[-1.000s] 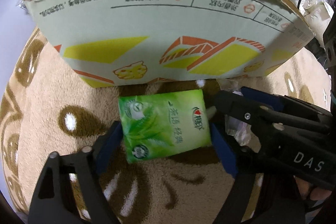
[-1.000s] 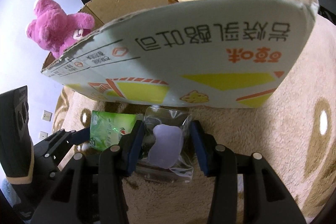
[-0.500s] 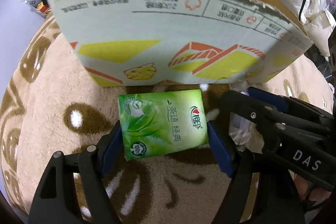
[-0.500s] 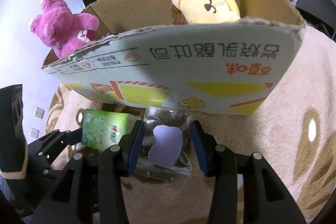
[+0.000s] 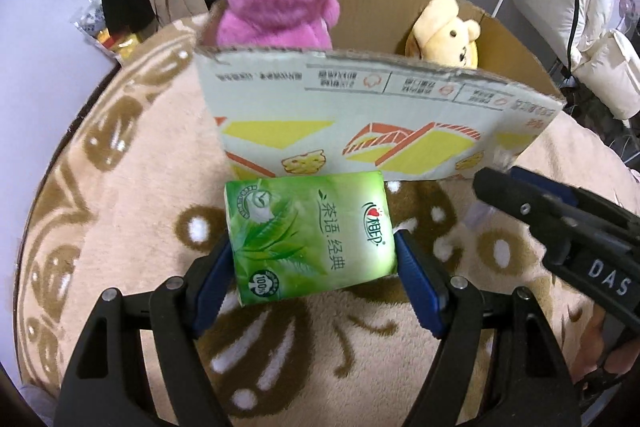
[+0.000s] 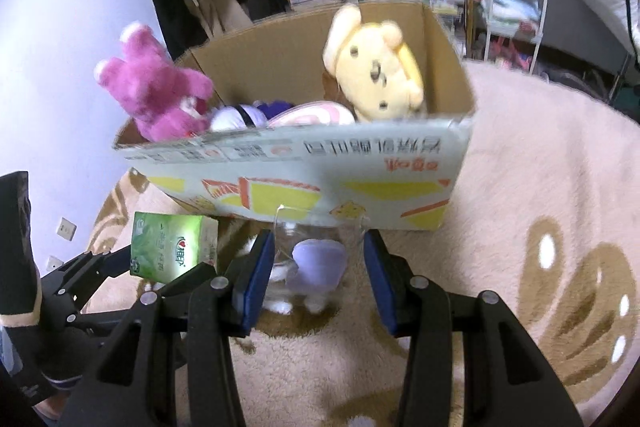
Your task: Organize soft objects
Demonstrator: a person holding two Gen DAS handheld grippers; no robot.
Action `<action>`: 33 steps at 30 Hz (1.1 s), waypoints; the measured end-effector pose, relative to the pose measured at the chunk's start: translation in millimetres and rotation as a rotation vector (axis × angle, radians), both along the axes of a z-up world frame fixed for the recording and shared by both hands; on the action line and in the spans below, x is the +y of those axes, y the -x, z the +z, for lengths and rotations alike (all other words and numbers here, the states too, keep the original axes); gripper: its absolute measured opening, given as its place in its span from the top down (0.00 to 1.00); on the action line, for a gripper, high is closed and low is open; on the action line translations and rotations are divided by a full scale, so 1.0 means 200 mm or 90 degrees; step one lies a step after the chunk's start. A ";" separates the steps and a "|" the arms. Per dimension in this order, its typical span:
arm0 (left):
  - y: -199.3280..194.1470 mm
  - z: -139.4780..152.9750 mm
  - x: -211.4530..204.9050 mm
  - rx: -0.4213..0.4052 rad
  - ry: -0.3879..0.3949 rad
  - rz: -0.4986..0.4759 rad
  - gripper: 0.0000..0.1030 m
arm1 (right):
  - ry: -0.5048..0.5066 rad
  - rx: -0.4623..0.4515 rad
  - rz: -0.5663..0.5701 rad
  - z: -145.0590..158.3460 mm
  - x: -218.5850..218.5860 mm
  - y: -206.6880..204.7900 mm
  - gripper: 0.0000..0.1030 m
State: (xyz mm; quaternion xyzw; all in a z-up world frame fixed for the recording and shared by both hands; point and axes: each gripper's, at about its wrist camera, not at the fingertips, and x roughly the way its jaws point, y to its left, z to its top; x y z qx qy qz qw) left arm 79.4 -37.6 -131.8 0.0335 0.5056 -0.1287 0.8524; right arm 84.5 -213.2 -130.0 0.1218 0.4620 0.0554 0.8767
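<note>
The left gripper (image 5: 314,259) has its fingers clamped on a green tissue pack (image 5: 310,235), held just short of the cardboard box (image 5: 360,115). To its right, the right gripper (image 6: 319,269) grips a clear bag (image 6: 316,259) with a purple piece inside, close before the same box, above the blanket (image 6: 540,187).

Both wrist cameras sit low and close, looking forward over the blanket (image 5: 120,227) toward the cardboard box (image 5: 360,115); the left view faces its near-left front, the right view its right end; both share box, pink plush (image 6: 156,91), yellow plush (image 6: 372,67).
</note>
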 end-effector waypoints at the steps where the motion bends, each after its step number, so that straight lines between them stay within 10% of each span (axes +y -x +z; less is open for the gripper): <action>1: 0.02 0.02 0.00 -0.012 -0.001 0.000 0.26 | 0.002 -0.007 -0.001 0.02 0.00 0.01 0.66; 9: 0.10 0.21 0.01 -0.073 -0.007 0.011 0.26 | 0.002 -0.028 0.008 0.11 0.00 0.06 0.98; 21: 0.08 0.25 0.09 -0.086 -0.002 0.040 0.26 | -0.027 -0.016 -0.014 0.11 -0.09 0.10 0.98; 26: 0.08 0.24 0.09 -0.087 -0.004 0.040 0.26 | -0.029 0.051 -0.035 -0.02 -0.13 0.07 0.78; 28: 0.07 0.24 0.09 -0.084 -0.003 0.043 0.26 | -0.031 0.083 -0.038 -0.07 -0.13 0.05 0.40; 33: 0.05 0.22 0.10 -0.079 -0.001 0.053 0.26 | -0.003 0.131 -0.040 -0.18 -0.13 0.00 0.33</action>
